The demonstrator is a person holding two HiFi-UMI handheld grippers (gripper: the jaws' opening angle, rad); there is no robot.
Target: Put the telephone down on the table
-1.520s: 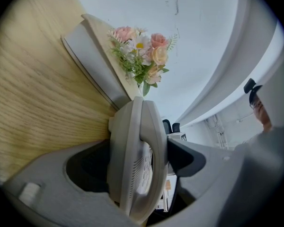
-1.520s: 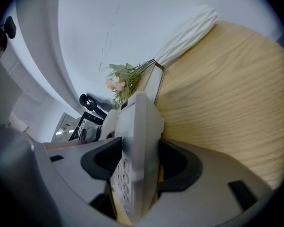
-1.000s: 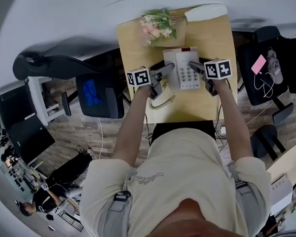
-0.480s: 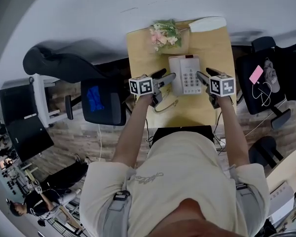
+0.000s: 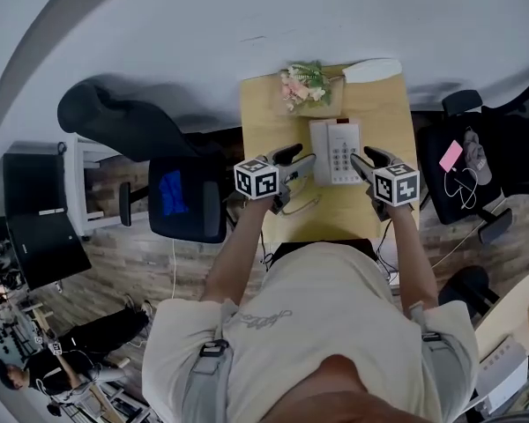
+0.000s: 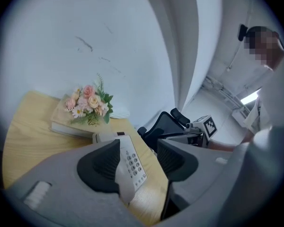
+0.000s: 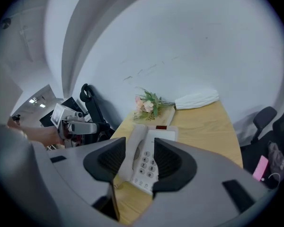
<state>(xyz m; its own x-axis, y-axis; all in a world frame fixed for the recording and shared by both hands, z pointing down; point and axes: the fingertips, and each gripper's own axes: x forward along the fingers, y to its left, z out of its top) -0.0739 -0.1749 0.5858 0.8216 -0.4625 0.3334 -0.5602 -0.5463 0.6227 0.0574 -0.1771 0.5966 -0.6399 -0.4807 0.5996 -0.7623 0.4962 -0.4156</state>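
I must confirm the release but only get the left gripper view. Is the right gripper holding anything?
Observer: No. The right gripper has jaws that have just been closing, yet they stand apart with nothing between them. The white push-button telephone lies on the light wooden table beyond.
Operator: Is the handset in place?
Observer: Yes. The right gripper view shows the white handset lying along the telephone's left side.
Operator: And the cord?
Observer: The head view shows the pale curly cord on the table, off the telephone's near left corner.
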